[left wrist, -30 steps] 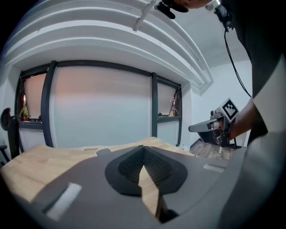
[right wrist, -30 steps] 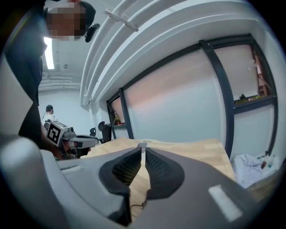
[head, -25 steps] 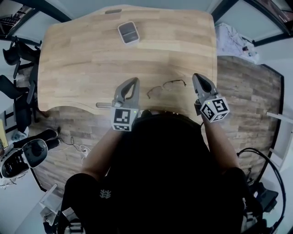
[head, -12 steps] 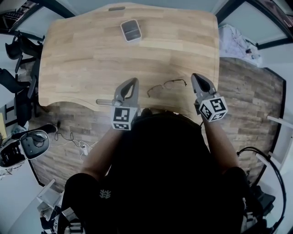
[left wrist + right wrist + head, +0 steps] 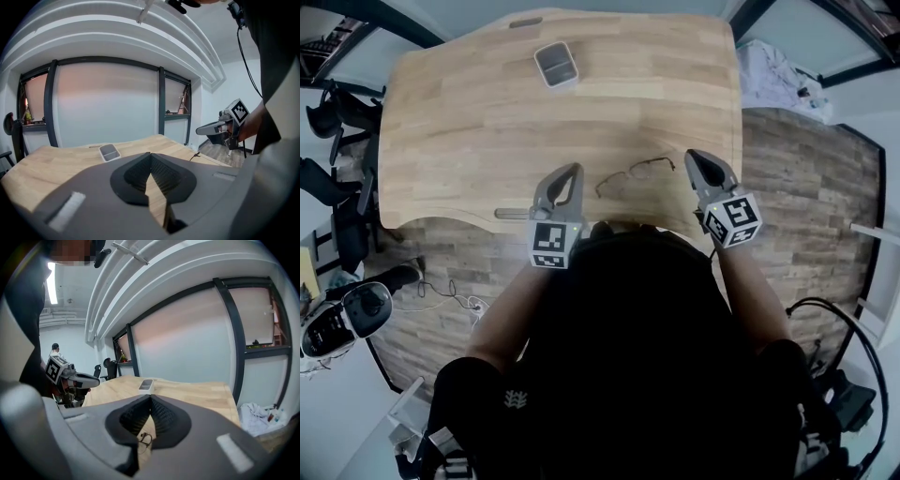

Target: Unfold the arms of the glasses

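Far left of centre: small grey rectangular open-topped tray (image 5: 556, 64) sits alone on the light wooden tabletop (image 5: 469, 122), near the far edge. I see only its plain grey inside from the head view; contents not clear to me.

Left tool (image 5: 572, 172): jaws closed tip to tip, gripping nothing. It hovers over the tabletop's curved near edge, pointing toward the far side.

Centre: thin dark wire-frame glasses (image 5: 633, 174) lie flat on the tabletop between the two tools, just inside the near edge, touching neither. I cannot tell from these views how the arms are set.

Right tool (image 5: 694, 157): jaws also shut at the tips, holding nothing. In the right gripper view the glasses show through the gap below the tips, lying beyond them on the wood.

Edges and room: wide bare wood lies between the glasses and the tray. The right tool is close to the tabletop's right edge, with brown plank floor (image 5: 806, 206) beyond it. A crumpled white cloth (image 5: 773, 80) lies on that floor, near the far right corner.
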Tool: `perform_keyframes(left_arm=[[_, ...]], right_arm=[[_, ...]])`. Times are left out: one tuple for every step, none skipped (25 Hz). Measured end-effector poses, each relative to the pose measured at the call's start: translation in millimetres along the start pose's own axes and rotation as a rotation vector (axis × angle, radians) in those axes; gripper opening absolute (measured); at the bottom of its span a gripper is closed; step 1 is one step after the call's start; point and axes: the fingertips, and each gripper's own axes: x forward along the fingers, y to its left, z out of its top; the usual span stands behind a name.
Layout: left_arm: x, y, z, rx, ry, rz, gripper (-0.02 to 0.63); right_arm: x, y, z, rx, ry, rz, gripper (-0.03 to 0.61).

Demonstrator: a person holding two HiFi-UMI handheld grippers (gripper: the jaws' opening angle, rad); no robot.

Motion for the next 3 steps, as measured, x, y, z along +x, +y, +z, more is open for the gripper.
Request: perform_keyframes(left_arm=[[0.0,-1.6,0.2,0.001,0.0,-0.002,0.006],[0.2,-3.3,0.4,0.002,0.0,-0.003,0.006],[0.5,-5.0,0.7,0.003,0.001,-0.005,0.006]], right_arm=[[-1.5,-0.2,0.5,-0.003,-0.001,0.0,0.0],[-3.1,-0.5,0.9,-0.005,-0.002,0.0,0.0],[-4.8,-1.0,1.2,-0.006,-0.003,0.0,0.0]])
